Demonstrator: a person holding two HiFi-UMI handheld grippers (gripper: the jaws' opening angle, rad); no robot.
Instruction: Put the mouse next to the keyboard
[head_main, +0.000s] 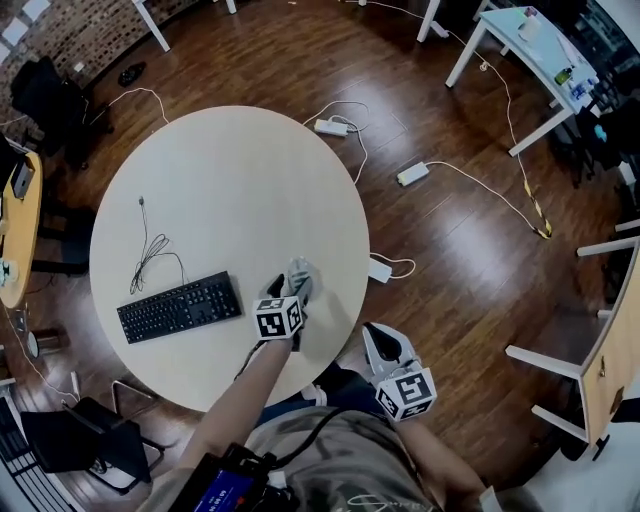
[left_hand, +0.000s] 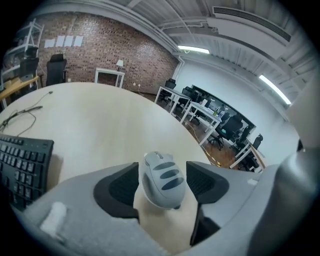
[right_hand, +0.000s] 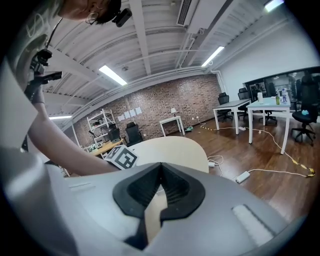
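Observation:
The grey mouse (left_hand: 163, 180) sits between the black pads of my left gripper (left_hand: 162, 184), which is shut on it. It is tilted, with the pale table (left_hand: 100, 120) showing under it. In the head view the left gripper (head_main: 293, 285) is over the round table (head_main: 230, 170), just right of the black keyboard (head_main: 180, 307), and the mouse (head_main: 301, 270) shows at its tip. The keyboard's corner (left_hand: 20, 165) lies at the left of the left gripper view. My right gripper (head_main: 380, 340) hangs off the table's near right edge, its jaws (right_hand: 160, 170) shut on nothing.
The keyboard's cable (head_main: 150, 245) curls on the table behind it. Power strips (head_main: 412, 173) and white cables lie on the wooden floor to the right. A black chair (head_main: 75, 440) stands at the near left, and white desks (head_main: 520, 60) at the far right.

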